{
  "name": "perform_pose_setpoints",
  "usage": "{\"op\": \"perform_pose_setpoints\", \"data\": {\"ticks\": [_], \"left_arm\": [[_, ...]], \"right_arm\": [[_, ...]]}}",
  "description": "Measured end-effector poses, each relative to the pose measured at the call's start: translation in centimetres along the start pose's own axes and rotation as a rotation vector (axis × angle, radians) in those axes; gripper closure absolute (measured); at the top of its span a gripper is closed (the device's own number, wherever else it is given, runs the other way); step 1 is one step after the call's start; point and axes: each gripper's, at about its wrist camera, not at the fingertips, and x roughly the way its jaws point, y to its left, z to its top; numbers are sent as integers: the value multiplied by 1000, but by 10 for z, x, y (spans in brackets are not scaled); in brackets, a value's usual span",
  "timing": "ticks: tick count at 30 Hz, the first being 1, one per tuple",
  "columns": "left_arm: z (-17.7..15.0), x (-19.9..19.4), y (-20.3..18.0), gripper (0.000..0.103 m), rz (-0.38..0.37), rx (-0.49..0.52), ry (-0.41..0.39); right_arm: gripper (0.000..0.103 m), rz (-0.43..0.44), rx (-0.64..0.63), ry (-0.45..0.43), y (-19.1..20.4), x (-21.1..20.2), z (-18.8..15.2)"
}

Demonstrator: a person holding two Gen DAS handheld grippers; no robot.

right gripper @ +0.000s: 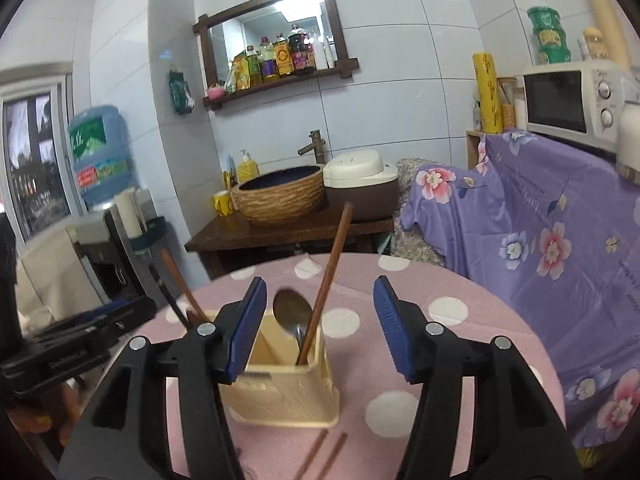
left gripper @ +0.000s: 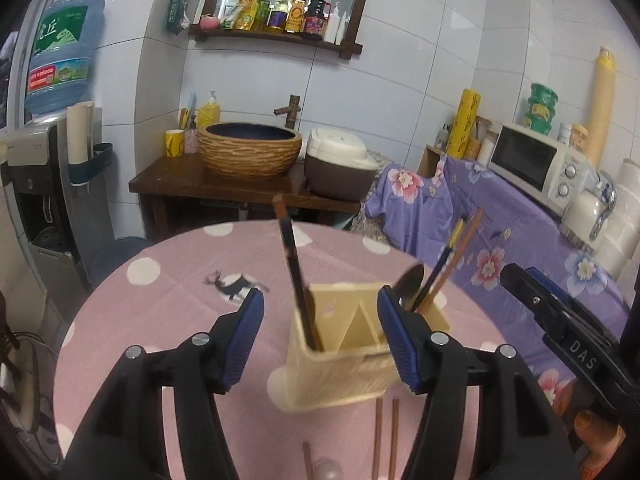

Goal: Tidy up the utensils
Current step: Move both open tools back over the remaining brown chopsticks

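Left claw (left gripper: pixel 320 340) wide, empty. Right claw (right gripper: pixel 320 332) wide, empty. Holder (left gripper: pixel 340 360) mid frame, chopsticks, spoon (right gripper: pixel 292 312) inside. Two sticks (left gripper: pixel 386 440) loose on cloth, low frame. Claw may bump holder, tip it over.

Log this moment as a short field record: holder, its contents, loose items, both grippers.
holder: cream utensil holder on pink dotted tablecloth
contents: spoon, upright chopsticks
loose: chopstick pair lying on the cloth before the holder
left hand-held gripper: open, empty
right hand-held gripper: open, empty
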Motion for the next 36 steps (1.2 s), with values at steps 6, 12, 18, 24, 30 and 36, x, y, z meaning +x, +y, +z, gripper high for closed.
{"op": "perform_pose_setpoints", "data": {"ticks": [6,12,18,24,30,36], "left_arm": [[-71,-6,5,39,83,68,122],[-132,2,22,56,95,12,265],[-163,6,23,61,79,-12,332],[-175,6,15,61,69,-4,356],[-180,6,6,61,55,22,363],[-184,11,0,62,50,41,386]], "right_arm": [[37,-75,-101,186,11,-2,-77],[37,-91,-68,435,13,6,-161],[37,-108,-95,521,31,-4,-197],[37,-141,-127,556,40,-2,-209],[37,-170,-142,580,30,-5,-205],[37,-164,-45,561,0,-16,-198]]}}
